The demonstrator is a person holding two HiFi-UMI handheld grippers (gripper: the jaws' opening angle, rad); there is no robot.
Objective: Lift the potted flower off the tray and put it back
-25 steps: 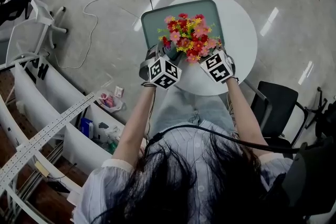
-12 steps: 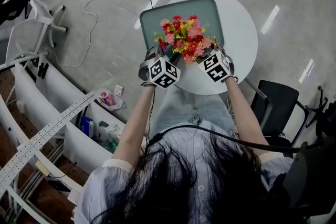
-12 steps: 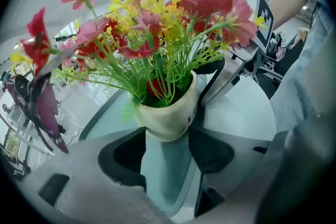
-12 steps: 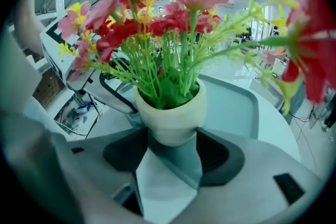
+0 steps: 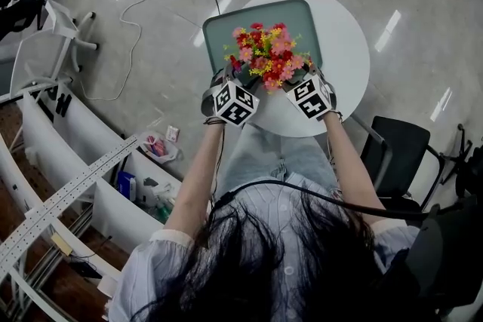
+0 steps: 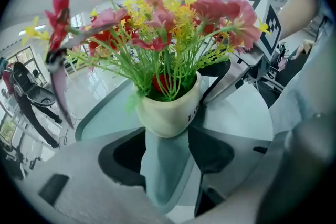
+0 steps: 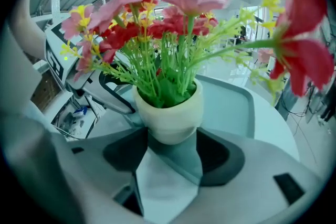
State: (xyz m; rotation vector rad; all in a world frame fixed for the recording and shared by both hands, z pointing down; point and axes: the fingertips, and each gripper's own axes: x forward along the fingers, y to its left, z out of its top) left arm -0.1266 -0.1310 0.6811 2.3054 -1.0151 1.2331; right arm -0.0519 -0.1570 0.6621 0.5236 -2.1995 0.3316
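Cream and smooth, the pot of the potted flower [image 6: 168, 112] is nipped at its lower sides by both tools at once. The left gripper [image 6: 167, 131] has its jaws closed to the pot's width and pressed on it at the tips. The right gripper [image 7: 169, 136] does the same from the opposite side, so four tips share the load. The pot hangs over the near edge of the teal tray [image 5: 220, 29], about midway along it. Its base looks just clear of the tray surface, though the gripper views are too warped to be sure.

To do the step well, I would keep both grips level and move them as one, since the hold is low and at the tips only, and the tall bouquet makes the plant top-heavy. Bring it straight down toward the tray's middle, and loosen only once the base sits flat.

Under the tray is a round white table [image 5: 346, 41]. A black chair [image 5: 398, 148] stands off its near-right edge and cables [image 5: 143, 4] trail over the floor, all well apart. The blooms hide the pot from the head view, which is the main hindrance.
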